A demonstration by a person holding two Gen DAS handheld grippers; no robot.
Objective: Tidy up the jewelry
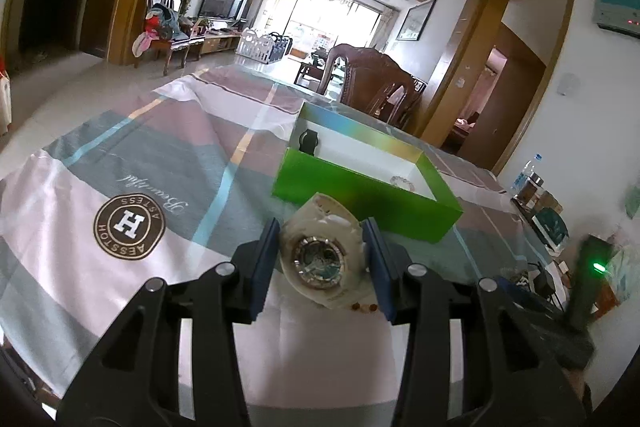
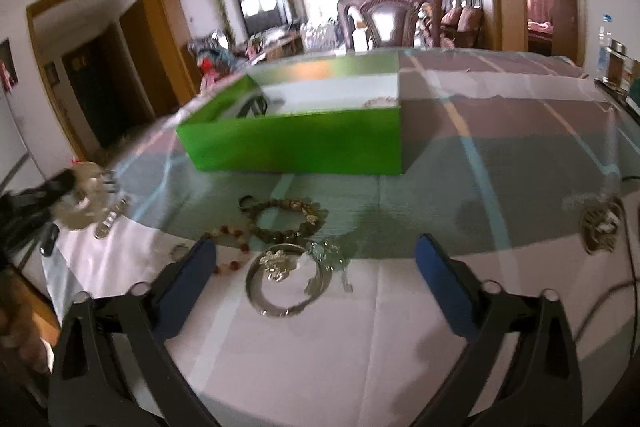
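Observation:
My left gripper [image 1: 322, 227] is shut on a white watch [image 1: 320, 259], its blue pads pressing on both sides of the case, above the cloth. Just ahead stands an open green box [image 1: 360, 203] holding a black watch [image 1: 308, 143] and a pale bead bracelet [image 1: 402, 183]. My right gripper [image 2: 316, 245] stands wide open with nothing between its pads, over a silver bangle [image 2: 276, 263]. Close by lie a dark bead bracelet [image 2: 276, 233], a red bead bracelet [image 2: 232, 231] and a pale green pendant [image 2: 326, 253]. The green box [image 2: 292, 143] sits beyond them. The white watch [image 2: 86, 199] shows at the left edge.
A striped tablecloth [image 1: 132, 223] covers the table. A carved wooden chair [image 1: 372, 79] stands behind the far edge. Bottles and jars [image 1: 532, 187] crowd the right side. A metal ornament [image 2: 600, 227] and a dark cable [image 2: 616, 291] lie at the right.

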